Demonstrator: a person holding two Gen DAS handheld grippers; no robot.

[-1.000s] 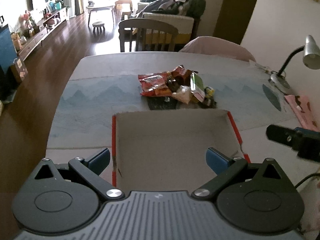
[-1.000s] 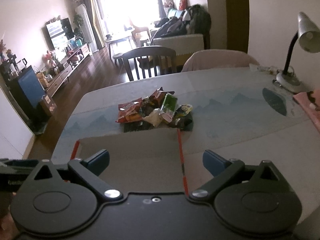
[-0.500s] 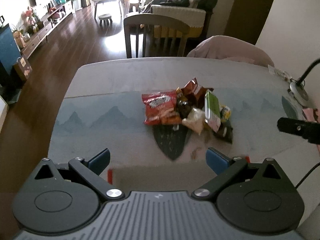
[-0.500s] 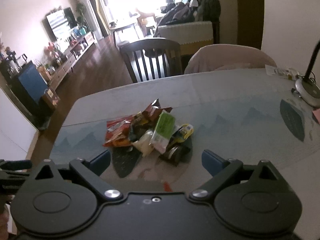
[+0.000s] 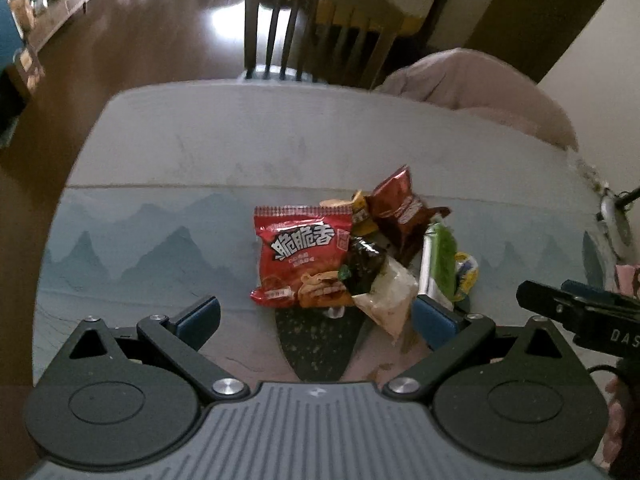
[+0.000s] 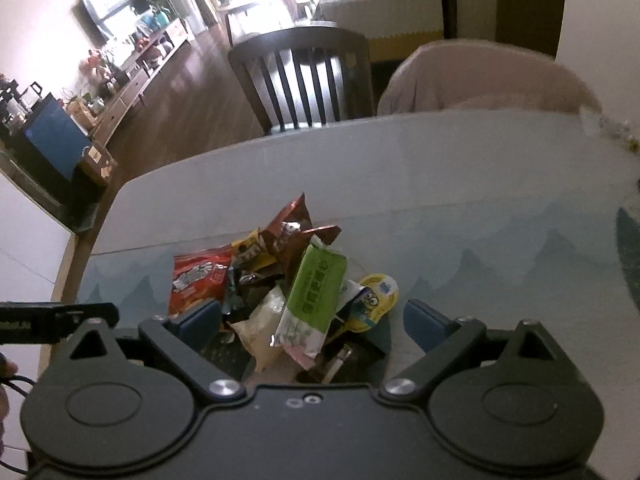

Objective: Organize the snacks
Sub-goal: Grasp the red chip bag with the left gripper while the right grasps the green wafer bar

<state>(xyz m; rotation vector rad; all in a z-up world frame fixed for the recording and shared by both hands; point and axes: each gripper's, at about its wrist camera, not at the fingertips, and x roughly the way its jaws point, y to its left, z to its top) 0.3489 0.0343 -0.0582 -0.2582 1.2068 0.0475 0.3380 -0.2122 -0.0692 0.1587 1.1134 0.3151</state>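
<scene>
A pile of snack packets lies on the table. A red packet [image 5: 302, 254] is at its left, a brown packet [image 5: 400, 208] at the back, a white pouch [image 5: 390, 296] in front and a green packet [image 5: 442, 264] at the right. My left gripper [image 5: 316, 314] is open and empty, just short of the pile. In the right wrist view the green packet [image 6: 318, 288], a yellow packet [image 6: 374, 300] and the red packet [image 6: 198, 276] lie in front of my right gripper [image 6: 312, 320], which is open and empty over the pile's near edge.
The table [image 5: 240, 148] has a blue mountain-print cover. A dark wooden chair [image 6: 304, 76] and a pink-covered chair [image 6: 480, 80] stand at the far edge. A lamp base [image 5: 618, 224] sits at the right. The right gripper's tip [image 5: 560, 308] shows in the left view.
Both grippers have moved forward over the table toward the snack pile. The cardboard box seen below them one second ago has dropped out of view. Both stay open.
</scene>
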